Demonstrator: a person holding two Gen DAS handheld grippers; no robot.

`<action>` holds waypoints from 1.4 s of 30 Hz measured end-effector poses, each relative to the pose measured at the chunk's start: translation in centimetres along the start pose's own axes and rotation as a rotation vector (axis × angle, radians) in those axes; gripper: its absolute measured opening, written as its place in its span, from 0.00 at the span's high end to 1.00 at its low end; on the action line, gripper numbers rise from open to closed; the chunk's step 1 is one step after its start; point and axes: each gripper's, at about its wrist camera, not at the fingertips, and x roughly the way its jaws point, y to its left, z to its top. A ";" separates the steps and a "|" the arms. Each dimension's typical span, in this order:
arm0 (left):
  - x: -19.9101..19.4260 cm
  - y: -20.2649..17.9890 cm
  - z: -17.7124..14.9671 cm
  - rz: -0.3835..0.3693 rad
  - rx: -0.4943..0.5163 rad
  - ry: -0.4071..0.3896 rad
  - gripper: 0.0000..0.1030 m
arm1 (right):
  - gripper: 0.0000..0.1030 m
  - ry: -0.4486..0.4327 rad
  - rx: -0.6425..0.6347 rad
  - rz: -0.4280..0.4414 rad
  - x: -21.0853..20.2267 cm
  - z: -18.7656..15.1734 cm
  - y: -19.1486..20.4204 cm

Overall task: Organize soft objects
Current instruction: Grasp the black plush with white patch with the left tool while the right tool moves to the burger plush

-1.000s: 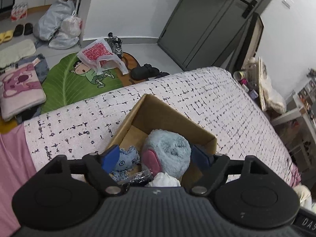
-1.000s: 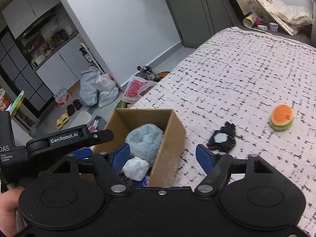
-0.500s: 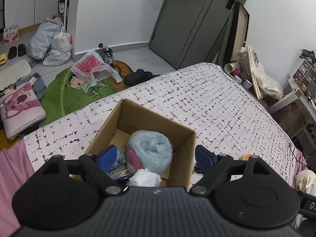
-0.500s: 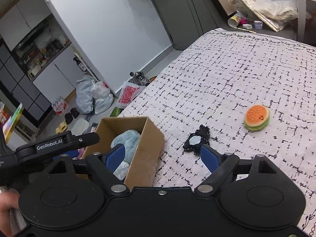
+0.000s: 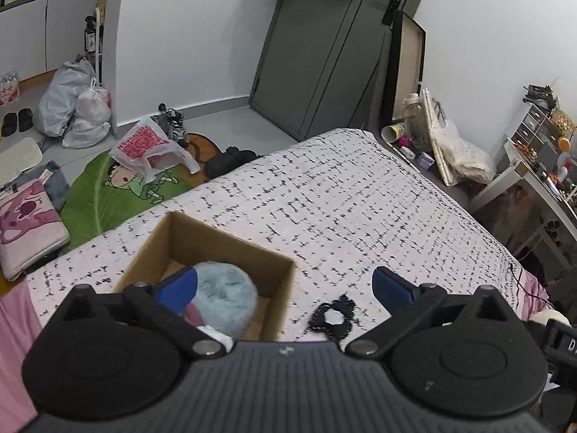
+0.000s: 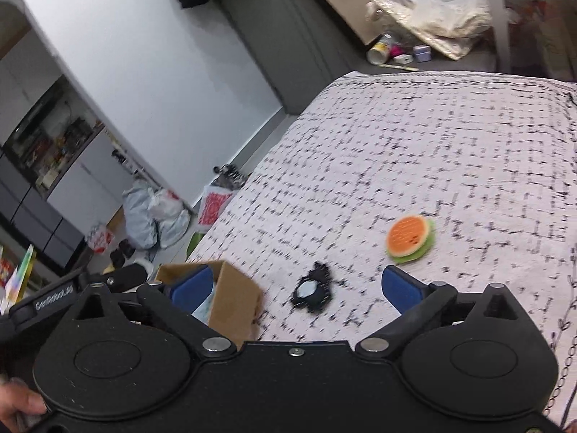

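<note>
A cardboard box (image 5: 277, 281) stands on the bed and holds a fluffy blue plush (image 5: 227, 294) and a white soft item (image 5: 218, 335). A small black soft toy with a white middle (image 5: 333, 319) lies on the bed just right of the box; it also shows in the right wrist view (image 6: 312, 292). A burger plush (image 6: 411, 240) lies further right. My left gripper (image 5: 285, 285) is open and empty above the box's right wall. My right gripper (image 6: 295, 288) is open and empty above the black toy and the box (image 6: 236, 303).
The bed (image 5: 342, 187) has a white cover with black dashes. Its edge drops to a floor with a green leaf mat (image 5: 108, 195), bags (image 5: 72, 104) and shoes. A grey door (image 5: 317, 54) and cluttered shelves (image 5: 541, 151) stand beyond.
Both grippers have pulled back and up from the box and swung right. The black toy has come into the left wrist view, and the box has slid to the lower left of the right wrist view.
</note>
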 end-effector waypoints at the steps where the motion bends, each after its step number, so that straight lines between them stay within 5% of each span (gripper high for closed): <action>1: 0.1 -0.3 -0.1 -0.005 0.001 0.003 0.01 | 0.02 -0.003 0.009 -0.005 -0.1 0.2 -0.4; 42: 12.9 -8.9 -5.5 -0.022 0.035 0.215 0.03 | 0.00 0.074 0.090 -0.068 5.3 2.2 -8.9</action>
